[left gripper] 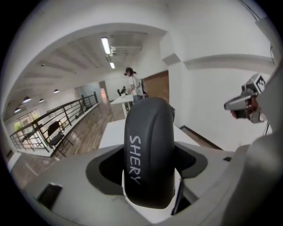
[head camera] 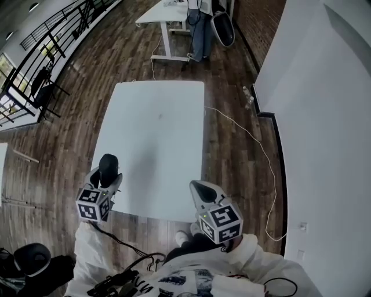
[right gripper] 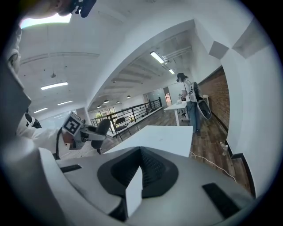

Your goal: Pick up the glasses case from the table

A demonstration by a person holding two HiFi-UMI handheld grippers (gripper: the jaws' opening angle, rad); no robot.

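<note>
- Between the jaws of the left hand-held gripper (head camera: 109, 176) stands the glasses case (left gripper: 148, 150), pinched at its sides and held upright in the air over the near left corner of the tabletop (head camera: 156, 133), clear of the surface.
- The glasses case is a smooth, matte black shell, long and rounded at the ends, with "SHERY" in white letters along one side. It is closed, so its inside cannot be seen.
- The left hand-held gripper's jaws are pale grey plastic with dark ribbed pads, and they press on the case from both sides.
- The right hand-held gripper (head camera: 198, 187) hangs over the tabletop's near right edge with its jaws pressed together and nothing between them. Its own view shows only a thin white pad edge at the seam.
- The tabletop is a flat, white, plain rectangle.
- The floor (head camera: 75, 133) is dark wooden planks, and a thin white cord (head camera: 249, 139) trails across it on the right beside a white wall (head camera: 324, 116).
- Farther off, a person (head camera: 200, 29) stands at a second white table (head camera: 168, 17), and a black metal railing (head camera: 52, 35) runs along the left.
</note>
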